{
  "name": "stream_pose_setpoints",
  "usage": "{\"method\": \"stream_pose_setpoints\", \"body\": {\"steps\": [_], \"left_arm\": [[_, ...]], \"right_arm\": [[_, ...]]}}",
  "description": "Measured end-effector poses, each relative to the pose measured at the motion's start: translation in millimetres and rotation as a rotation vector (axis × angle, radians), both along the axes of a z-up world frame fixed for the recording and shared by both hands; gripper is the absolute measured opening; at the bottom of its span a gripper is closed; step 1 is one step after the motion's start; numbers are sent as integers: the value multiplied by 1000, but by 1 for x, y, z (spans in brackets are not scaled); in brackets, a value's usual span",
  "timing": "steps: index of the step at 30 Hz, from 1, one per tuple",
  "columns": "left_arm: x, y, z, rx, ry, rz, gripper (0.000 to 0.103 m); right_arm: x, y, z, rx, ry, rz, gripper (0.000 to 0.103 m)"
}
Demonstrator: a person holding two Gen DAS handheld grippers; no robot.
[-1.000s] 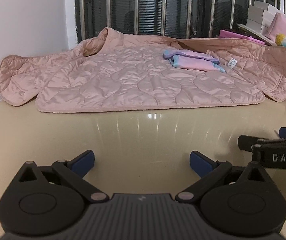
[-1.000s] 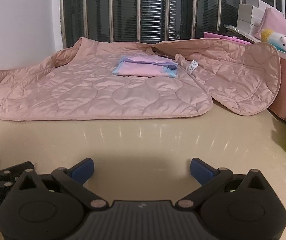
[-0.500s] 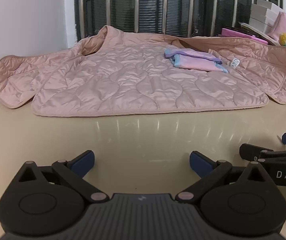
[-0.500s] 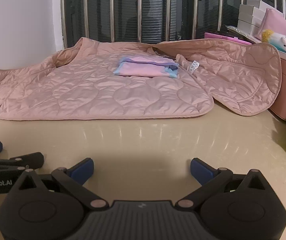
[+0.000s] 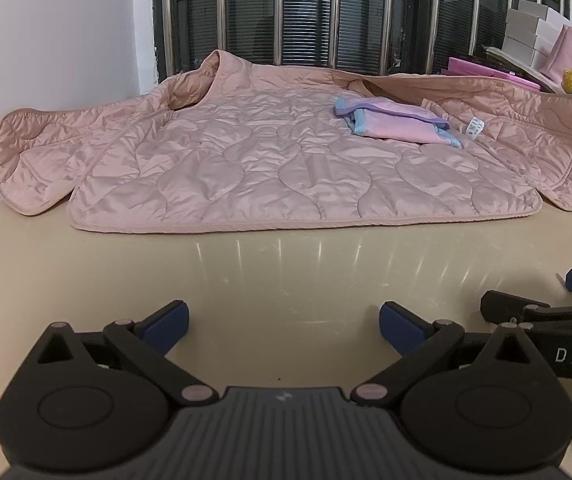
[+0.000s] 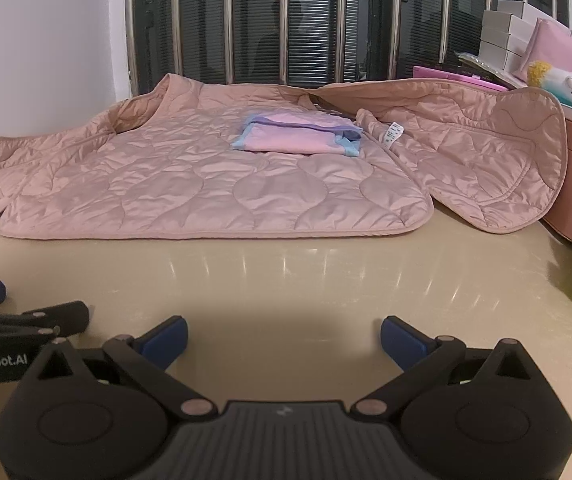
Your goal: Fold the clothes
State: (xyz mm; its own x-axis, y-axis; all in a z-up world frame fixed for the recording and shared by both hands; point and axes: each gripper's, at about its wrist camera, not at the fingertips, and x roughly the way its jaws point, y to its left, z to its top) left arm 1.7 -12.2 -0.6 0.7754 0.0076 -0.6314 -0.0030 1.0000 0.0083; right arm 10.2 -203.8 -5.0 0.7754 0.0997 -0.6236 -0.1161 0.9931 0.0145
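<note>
pink quilted jacket spread flat on table

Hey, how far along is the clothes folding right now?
Done: one small pink and blue garment lies folded on top of the quilted pink jacket. In hand: nothing; the left gripper and right gripper hover open over the beige table. Left: the jacket, spread open and unfolded.

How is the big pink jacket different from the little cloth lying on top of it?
The quilted pink jacket is spread out open and covers much of the table; the small pink and blue cloth is already folded into a neat rectangle. The jacket is one shiny pink colour with stitched puffy shapes; the cloth is smooth, with blue and purple edges. Both are pink, soft and lying flat.
</note>
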Motion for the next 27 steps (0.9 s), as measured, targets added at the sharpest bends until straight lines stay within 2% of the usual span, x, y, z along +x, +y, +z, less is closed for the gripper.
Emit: {"method": "stream_pose_setpoints", "body": {"steps": [7, 12, 27], "left_arm": [[-1, 4, 0, 1, -1, -39, 102], [-1, -1, 0, 1, 0, 20, 102], [0, 0, 0, 1, -1, 33, 102]], "right_arm": [[-1, 2, 0, 0, -1, -6, 103], [-1, 0, 0, 5, -2, 0, 103], [0, 1, 0, 1, -1, -5, 103]]}}
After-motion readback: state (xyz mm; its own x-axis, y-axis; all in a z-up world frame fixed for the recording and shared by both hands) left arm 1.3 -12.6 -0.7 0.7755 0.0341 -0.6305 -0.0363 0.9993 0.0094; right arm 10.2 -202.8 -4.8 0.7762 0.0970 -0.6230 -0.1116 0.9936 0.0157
